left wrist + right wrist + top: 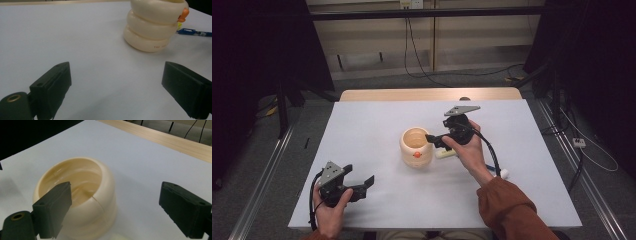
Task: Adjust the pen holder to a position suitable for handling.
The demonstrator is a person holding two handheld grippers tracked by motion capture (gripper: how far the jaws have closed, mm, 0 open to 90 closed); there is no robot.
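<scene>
A cream ribbed cup [416,146] with a small orange beak on its front stands upright in the middle of the white table [362,125]. My right gripper [435,140] hangs just right of the cup's rim, open, with nothing between its jaws. In the right gripper view the cup [82,195] sits low and left, and one jaw of that gripper [115,207] overlaps its rim. My left gripper [364,184] rests open near the front left of the table. It [116,85] points toward the cup [152,25], well short of it.
A pale yellow object [445,154] lies under my right hand beside the cup. A blue pen [195,32] lies right of the cup. A small white thing [504,173] sits by my right wrist. A wooden strip [427,94] borders the table's far edge.
</scene>
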